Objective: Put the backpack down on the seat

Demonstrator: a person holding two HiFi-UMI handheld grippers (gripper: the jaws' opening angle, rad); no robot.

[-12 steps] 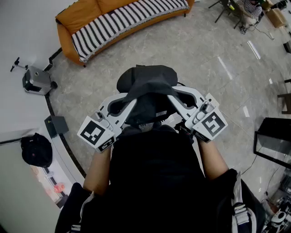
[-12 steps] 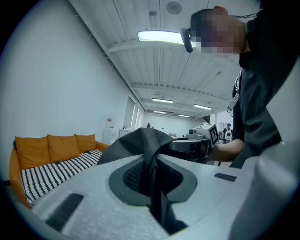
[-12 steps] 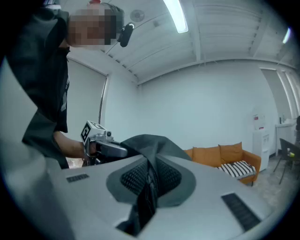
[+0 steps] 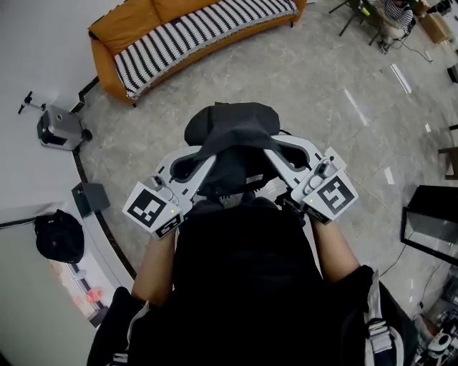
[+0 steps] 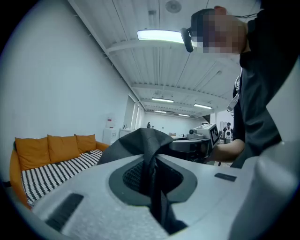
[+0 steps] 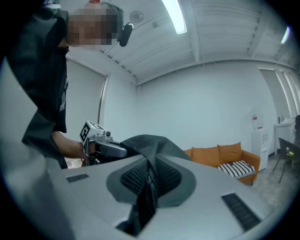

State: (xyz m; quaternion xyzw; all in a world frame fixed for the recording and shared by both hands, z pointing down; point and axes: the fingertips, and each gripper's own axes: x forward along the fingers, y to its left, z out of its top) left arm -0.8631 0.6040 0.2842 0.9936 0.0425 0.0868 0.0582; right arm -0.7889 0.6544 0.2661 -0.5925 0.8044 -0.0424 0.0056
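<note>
Backpack (image 4: 232, 139) fabric tight in L claw (image 5: 151, 159) & R claw (image 6: 150, 168) per gripper views; head view: bulk only.

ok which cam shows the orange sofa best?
Head view: most of the orange sofa shows from above, with the striped cover along its seat. The left gripper view shows one end of it, low at the left. The right gripper view shows it small and distant.
</note>
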